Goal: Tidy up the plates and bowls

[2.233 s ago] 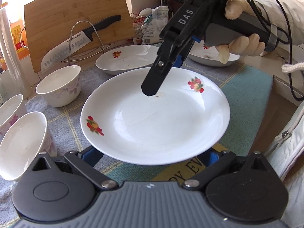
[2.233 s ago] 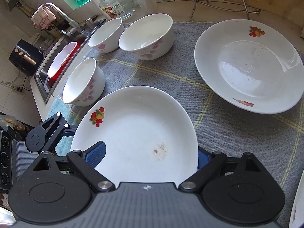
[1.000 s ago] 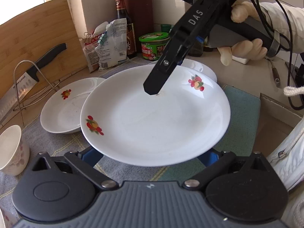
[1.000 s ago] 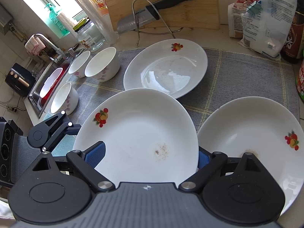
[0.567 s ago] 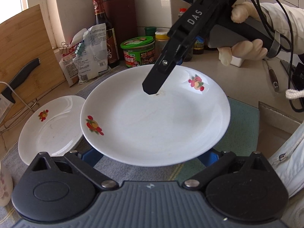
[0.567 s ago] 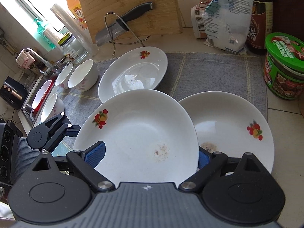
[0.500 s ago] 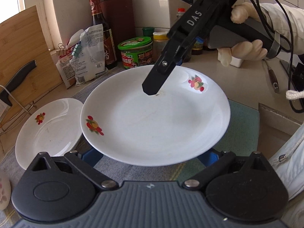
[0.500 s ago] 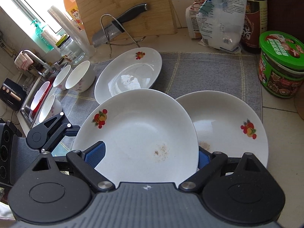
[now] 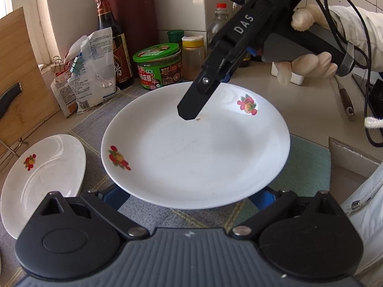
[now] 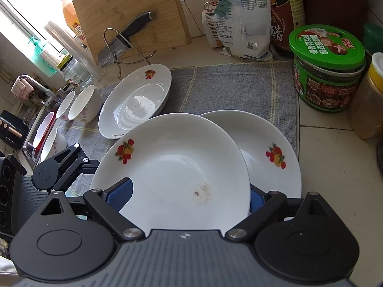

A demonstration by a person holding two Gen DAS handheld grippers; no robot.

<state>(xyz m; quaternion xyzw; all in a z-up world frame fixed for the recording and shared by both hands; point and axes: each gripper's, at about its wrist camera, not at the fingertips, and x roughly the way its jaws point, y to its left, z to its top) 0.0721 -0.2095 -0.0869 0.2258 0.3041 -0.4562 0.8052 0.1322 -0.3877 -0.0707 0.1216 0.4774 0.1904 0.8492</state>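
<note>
A white plate with fruit prints [image 9: 196, 153] hangs above the grey mat, gripped from two sides. The left gripper [image 9: 189, 196] has its blue pads against the plate's near rim. The right gripper [image 10: 188, 196] grips the opposite rim [image 10: 172, 167], with one black finger [image 9: 194, 102] lying over the plate's inside and the other below the rim. Both sets of jaws stand wide on the plate. A matching plate [image 10: 268, 157] lies on the mat, partly under the held one. A third plate [image 10: 138, 100] rests further left, with white bowls [image 10: 83, 105] beyond it.
A green-lidded jar [image 10: 328, 67], a dark sauce bottle [image 9: 115, 45], a clipped bag [image 10: 239, 16] and spice jars stand at the mat's far edge. A cutting board with a knife [image 10: 129, 12] leans at the back left. A gloved hand [image 9: 308, 64] holds the right gripper.
Both grippers have carried the plate sideways along the counter, away from the bowls. It now hangs partly over the plate near the green-lidded jar. The grips look unchanged.
</note>
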